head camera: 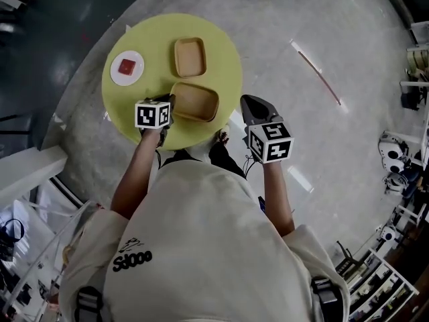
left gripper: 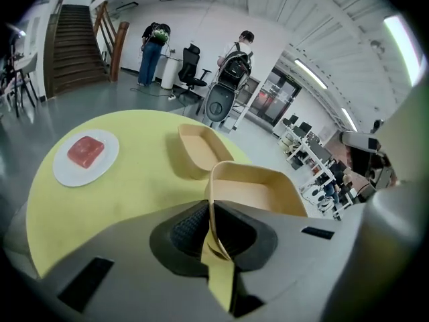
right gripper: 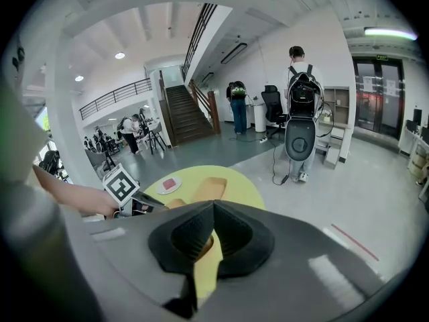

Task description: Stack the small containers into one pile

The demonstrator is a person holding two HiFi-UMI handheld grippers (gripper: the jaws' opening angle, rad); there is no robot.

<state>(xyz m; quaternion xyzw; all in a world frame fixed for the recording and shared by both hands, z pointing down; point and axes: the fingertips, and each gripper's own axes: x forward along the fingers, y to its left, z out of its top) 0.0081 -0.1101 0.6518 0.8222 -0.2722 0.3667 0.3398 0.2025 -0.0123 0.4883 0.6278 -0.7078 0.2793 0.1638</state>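
The table is a round, matte, yellow-green disc in the upper left of the head view. It stands on a pale grey speckled floor crossed by a thin red line.

Two shallow tan containers lie on it, both rectangular with rounded corners and thin, smooth, paper-like walls. The far container sits near the table's centre. The near container is just below it in the frame, tilted a little and apart from it.

At the table's left is a round white plate carrying a red, glossy, square block.

The left hand-held gripper is closed on the near container. Its ribbed black pads pinch the thin end wall, which stands upright between them, and the container's open hollow stretches away beyond.

The right hand-held gripper is off the table's right edge, over the floor. Its jaws are pressed together with nothing between them. Its body is grey moulded plastic with dark padded jaw faces.

The room is a big, bright hall with white walls and ceiling strip lights. A dark staircase with railings rises at the back. People with backpacks stand in the distance near an office chair.
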